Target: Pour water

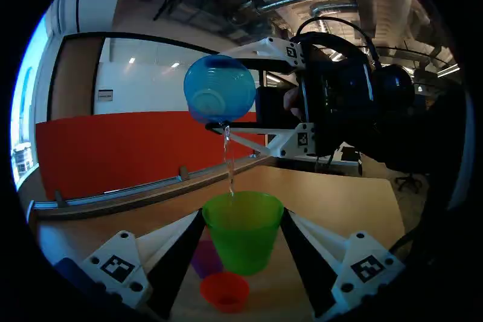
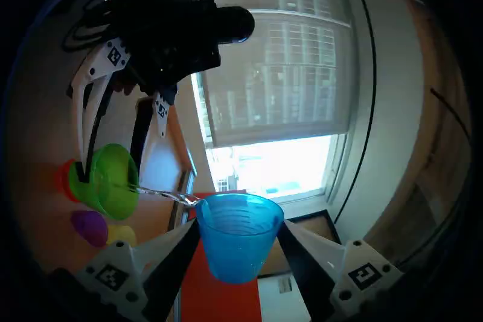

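left jaws: left gripper point(image 1: 243, 224) is part-open, with both fingers pressed on the sides of the green cup point(image 1: 243, 238). The grip looks firm.
right jaws: right gripper point(image 2: 239, 229) is part-open at a similar width, clamped on the blue cup point(image 2: 238, 244) with a finger on each side.
green cup: upright with its mouth up, between the left fingers and over the table point(image 1: 344, 201). Cannot tell whether its base rests on the wood or is lifted.
blue cup: held above the green cup and tipped roughly onto its side. In the left gripper view its base faces that camera and its lip is directly over the green mouth.
water point(image 1: 229, 162): a thin, unbroken stream from the blue lip down into the green cup. It lands inside the rim and no splash or spill is seen on the table.
fill level: the green wall is translucent but no waterline is readable. How much is left in the blue cup is also unclear.
progress: both cups are gripped and lined up, and the pour is underway, so judged mid-task.
left to do: likely empty the blue cup, tip it back upright and set both cups down.
nearby: orange cup point(image 1: 224, 292) and purple cup point(image 1: 206, 258) sit on the table just beside the green cup, toward the camera. A yellow thing point(image 2: 122, 234) is by the purple one.
background: red wall panel point(image 1: 121, 153) behind the table, bright window point(image 2: 271, 171) in the right gripper view.
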The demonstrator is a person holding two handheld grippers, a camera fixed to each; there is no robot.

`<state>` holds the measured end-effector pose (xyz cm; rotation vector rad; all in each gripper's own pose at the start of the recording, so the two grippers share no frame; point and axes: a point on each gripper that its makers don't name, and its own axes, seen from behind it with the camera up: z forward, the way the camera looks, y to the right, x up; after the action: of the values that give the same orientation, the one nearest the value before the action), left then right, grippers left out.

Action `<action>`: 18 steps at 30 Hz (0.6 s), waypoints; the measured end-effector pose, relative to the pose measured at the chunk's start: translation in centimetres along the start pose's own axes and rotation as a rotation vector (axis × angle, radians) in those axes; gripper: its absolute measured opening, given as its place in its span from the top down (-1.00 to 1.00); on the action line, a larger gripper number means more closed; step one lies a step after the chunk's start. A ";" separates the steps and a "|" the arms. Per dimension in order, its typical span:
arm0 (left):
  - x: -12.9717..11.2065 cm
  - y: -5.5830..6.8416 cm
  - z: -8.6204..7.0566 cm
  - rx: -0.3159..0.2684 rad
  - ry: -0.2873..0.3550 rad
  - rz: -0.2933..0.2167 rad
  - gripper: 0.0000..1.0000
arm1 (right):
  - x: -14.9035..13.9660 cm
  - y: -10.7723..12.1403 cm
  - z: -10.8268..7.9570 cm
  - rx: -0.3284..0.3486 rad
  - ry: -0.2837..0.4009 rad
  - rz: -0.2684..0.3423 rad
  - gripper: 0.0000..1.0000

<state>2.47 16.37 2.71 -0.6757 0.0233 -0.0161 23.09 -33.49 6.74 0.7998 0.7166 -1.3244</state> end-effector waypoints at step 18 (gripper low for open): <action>0.1 0.1 0.0 -0.003 0.003 -0.001 -0.78 | 0.5 0.5 -0.1 -0.026 -0.002 -0.054 -0.80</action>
<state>2.59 16.44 2.65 -0.6792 0.0258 -0.0183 23.68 -33.66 6.28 0.7621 0.7572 -1.3616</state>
